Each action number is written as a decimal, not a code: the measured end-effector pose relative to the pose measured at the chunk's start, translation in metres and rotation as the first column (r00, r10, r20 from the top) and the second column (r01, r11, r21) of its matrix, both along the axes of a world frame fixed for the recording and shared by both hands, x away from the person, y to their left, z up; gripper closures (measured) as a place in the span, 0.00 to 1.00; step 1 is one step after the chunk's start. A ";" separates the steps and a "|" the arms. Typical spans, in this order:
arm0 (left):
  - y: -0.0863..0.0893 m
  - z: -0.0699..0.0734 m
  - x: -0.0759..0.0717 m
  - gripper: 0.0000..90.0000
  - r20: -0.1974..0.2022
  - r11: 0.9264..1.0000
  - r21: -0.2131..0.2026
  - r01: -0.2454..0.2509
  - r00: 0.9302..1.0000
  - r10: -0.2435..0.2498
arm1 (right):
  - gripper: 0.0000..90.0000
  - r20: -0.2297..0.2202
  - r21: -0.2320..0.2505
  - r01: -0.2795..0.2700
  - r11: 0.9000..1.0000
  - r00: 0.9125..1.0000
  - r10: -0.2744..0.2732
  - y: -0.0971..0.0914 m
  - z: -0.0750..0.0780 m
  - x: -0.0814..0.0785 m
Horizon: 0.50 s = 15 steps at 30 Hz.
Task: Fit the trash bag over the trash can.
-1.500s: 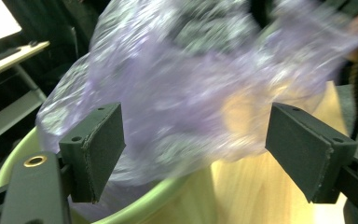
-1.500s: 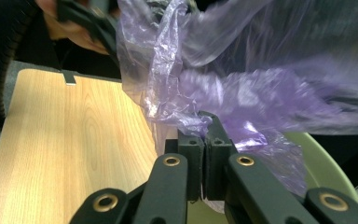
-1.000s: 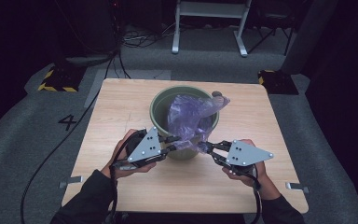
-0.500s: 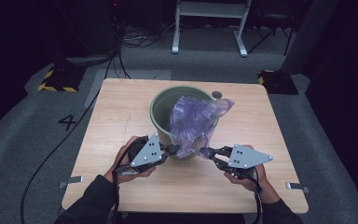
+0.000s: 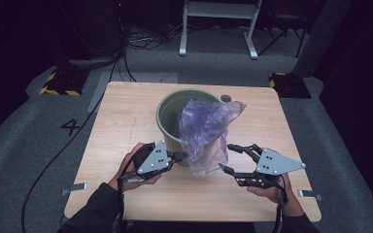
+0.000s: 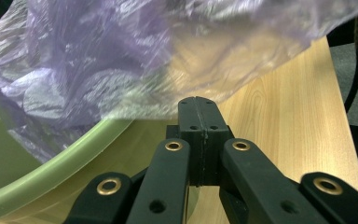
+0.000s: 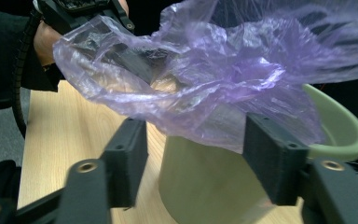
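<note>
Two grippers work at a wooden table (image 5: 126, 121) from its near edge. On the left, the left gripper (image 5: 180, 156) has its jaws pressed fully together beside the near wall of a green bucket (image 5: 167, 119); in the left gripper view the closed tips meet right at the lower edge of the purple plastic bag (image 6: 121, 60), but whether any film is pinched between them cannot be told. The bag drapes over the bucket's near right rim and hangs down its outside toward the table, its upper part bunched above the opening. To the right, the right gripper (image 5: 227, 158) has just been opening its jaws, which stand spread apart just beside the bag's hanging edge. In the right gripper view the pads (image 7: 130, 154) sit either side of the film without pressing on it.
</note>
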<state>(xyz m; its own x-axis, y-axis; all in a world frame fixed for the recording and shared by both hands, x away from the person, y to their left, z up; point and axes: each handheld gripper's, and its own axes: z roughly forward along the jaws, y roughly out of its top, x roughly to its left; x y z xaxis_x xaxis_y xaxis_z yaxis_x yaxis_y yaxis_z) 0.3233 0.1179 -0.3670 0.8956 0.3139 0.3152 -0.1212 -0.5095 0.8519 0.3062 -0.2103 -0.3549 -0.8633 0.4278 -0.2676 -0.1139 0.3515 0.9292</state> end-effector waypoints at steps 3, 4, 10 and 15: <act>-0.001 -0.001 0.001 1.00 -0.005 1.000 -0.008 0.000 1.000 0.000 | 0.44 -0.007 0.018 -0.006 1.000 1.000 0.006 -0.005 0.002 -0.001; -0.001 -0.001 0.001 1.00 -0.009 1.000 -0.014 0.004 1.000 -0.004 | 0.44 -0.004 0.014 -0.010 1.000 1.000 0.010 -0.005 0.002 -0.001; -0.001 0.001 -0.004 0.54 -0.022 0.997 -0.065 -0.028 0.999 0.027 | 0.51 -0.001 -0.009 -0.002 1.000 1.000 0.002 -0.001 -0.003 0.000; 0.001 0.004 -0.008 0.23 -0.036 0.992 -0.123 -0.023 0.999 0.019 | 0.45 -0.010 0.004 0.019 1.000 1.000 -0.019 -0.006 -0.003 0.001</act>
<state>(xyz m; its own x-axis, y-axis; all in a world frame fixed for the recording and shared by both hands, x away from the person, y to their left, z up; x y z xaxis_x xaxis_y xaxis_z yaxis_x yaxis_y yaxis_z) 0.3153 0.1191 -0.3634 0.8981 0.3672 0.2419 -0.0810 -0.4026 0.9118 0.3075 -0.2166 -0.3576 -0.8578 0.4448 -0.2575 -0.0981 0.3501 0.9316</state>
